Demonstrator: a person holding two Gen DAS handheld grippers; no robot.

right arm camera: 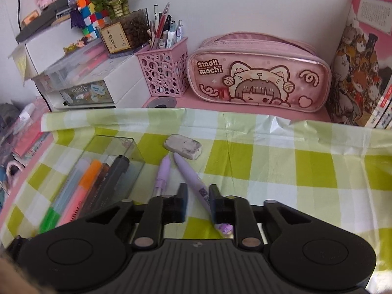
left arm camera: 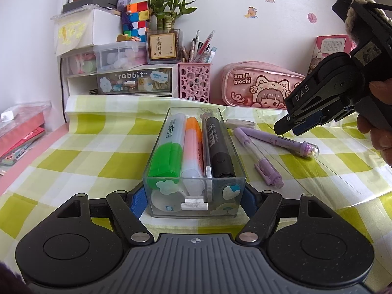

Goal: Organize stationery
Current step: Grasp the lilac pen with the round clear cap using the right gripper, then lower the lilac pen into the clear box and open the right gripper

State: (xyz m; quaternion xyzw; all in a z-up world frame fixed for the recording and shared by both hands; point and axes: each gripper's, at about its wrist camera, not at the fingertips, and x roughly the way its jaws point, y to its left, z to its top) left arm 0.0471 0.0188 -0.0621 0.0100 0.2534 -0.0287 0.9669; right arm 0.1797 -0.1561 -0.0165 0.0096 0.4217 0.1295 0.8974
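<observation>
A clear plastic tray (left arm camera: 156, 147) stands on the green checked cloth and holds a green highlighter (left arm camera: 167, 147), an orange highlighter (left arm camera: 192, 147), a thin pen and a black marker (left arm camera: 219, 147). My left gripper (left arm camera: 194, 202) is shut on the tray's near end, one finger on each side. Two purple pens (left arm camera: 263, 155) and a white eraser (left arm camera: 238, 123) lie right of the tray. My right gripper (right arm camera: 198, 202) hovers just above the purple pens (right arm camera: 189, 174), fingers apart with one pen between them, not clamped. The right gripper also shows in the left wrist view (left arm camera: 291, 125).
A pink perforated pen cup (right arm camera: 164, 73), a pink "Small mochi" pencil case (right arm camera: 257, 73) and white drawer units (left arm camera: 122, 83) line the back wall. A book (right arm camera: 360, 61) stands at the right. Boxes lie off the cloth at the left (left arm camera: 22, 132).
</observation>
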